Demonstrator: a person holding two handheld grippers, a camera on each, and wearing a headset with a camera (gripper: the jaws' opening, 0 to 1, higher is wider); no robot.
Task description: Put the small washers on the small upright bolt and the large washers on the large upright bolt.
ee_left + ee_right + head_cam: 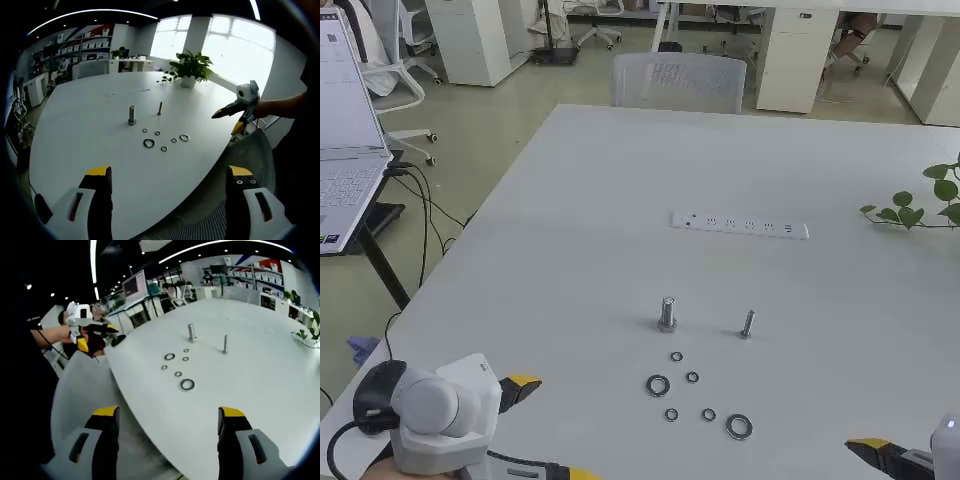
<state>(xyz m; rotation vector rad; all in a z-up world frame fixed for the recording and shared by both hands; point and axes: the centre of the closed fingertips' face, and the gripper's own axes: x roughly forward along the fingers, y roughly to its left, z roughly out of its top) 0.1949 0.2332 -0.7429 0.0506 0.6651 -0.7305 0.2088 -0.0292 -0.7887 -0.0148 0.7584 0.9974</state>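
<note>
On the white table (570, 230) the large bolt (667, 313) and the thinner small bolt (748, 323) stand upright, both bare. In front of them lie two large washers (658, 385) (739, 427) and several small washers (692, 377), all flat on the table. My left gripper (547, 427) is open at the table's near left edge, with nothing between its jaws (168, 172). My right gripper (880, 452) is at the near right edge, also open and empty (168, 412). Both grippers are well short of the washers.
A white power strip (740, 224) lies beyond the bolts. Plant leaves (920, 205) reach in at the right edge. A grey mesh chair (678, 82) stands at the far side, and a laptop (345, 150) sits on a stand to the left.
</note>
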